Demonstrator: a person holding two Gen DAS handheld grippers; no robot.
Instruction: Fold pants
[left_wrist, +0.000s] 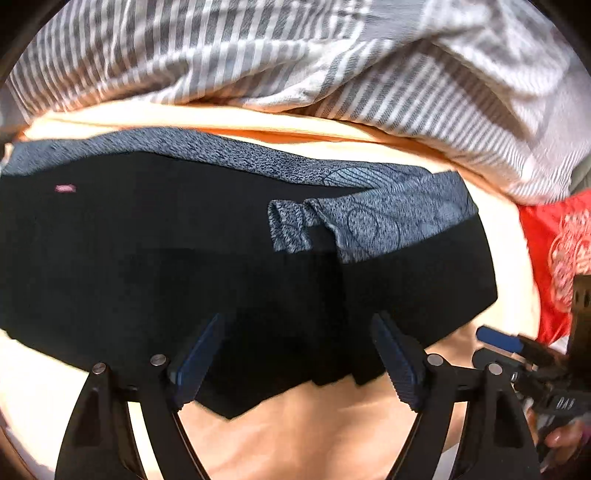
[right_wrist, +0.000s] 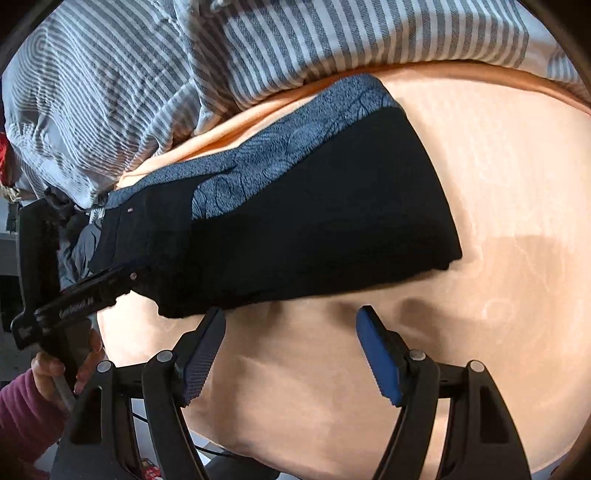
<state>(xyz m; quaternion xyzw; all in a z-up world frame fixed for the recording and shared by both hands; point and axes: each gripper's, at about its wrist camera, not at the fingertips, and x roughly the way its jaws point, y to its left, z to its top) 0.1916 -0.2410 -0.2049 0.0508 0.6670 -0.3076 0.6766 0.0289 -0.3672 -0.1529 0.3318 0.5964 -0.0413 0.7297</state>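
Folded black pants (left_wrist: 184, 258) (speckled grey band) lie flat; both hand-held grippers (left_wrist: 299, 354) (right_wrist: 291, 347) gape empty.

Warm light, fisheye warp, perhaps motion blur.

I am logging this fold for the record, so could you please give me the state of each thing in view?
pants: folded, lying flat on the sheet
left gripper: open, fingers over the pants' near edge
right gripper: open, holding nothing
striped blanket: bunched up behind the pants
peach sheet: spread out
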